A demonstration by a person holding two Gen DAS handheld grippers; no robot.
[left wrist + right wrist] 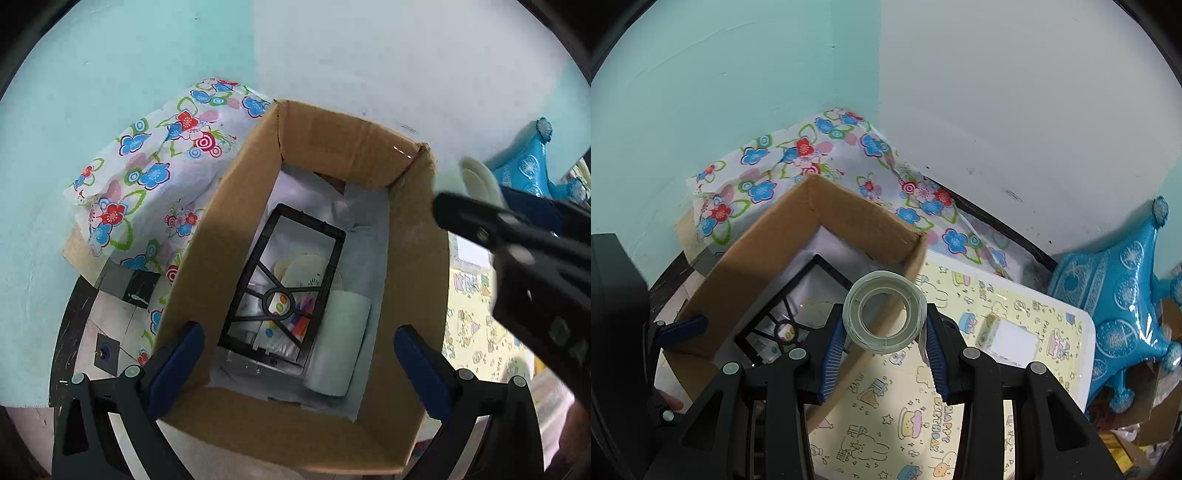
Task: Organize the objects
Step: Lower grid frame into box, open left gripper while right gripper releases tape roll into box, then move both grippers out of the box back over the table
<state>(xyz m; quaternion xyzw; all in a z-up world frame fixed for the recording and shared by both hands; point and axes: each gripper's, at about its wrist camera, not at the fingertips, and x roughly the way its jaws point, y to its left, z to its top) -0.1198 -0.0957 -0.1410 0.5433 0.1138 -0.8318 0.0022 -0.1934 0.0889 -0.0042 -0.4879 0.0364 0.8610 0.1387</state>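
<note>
A: Item one, far left: flowered paper (798, 162), crumpled into the corner where the walls meet. Probably pushed back there to leave room.

B: Next along?

A: Cardboard box (236, 206), open-topped, lined with white sheet. Inside it: a black frame (284, 291) lying flat over small colourful bits, and a white roll (341, 341) on its side along the frame's right edge. Flat things low, roll wedged beside them, I'd say so nothing shifts.

B: And the left gripper (299, 365)?

A: Poised over the box, pointing down into it, jaws spread wide with nothing between them. Empty.

B: Right of that?

A: Right gripper (884, 354), jaws closed on a roll of clear tape (884, 312), pads against its two flat faces so the ring stands upright, hole towards the camera. It hangs above the box's right wall, roughly over the edge. My guess is the tape goes into the box.

B: Anything further right?

A: Birthday-print paper (923, 417) spread flat, a small white block (1012, 338) resting on it, then a blue foil balloon (1119, 295) against the wall. None yet boxed.
</note>
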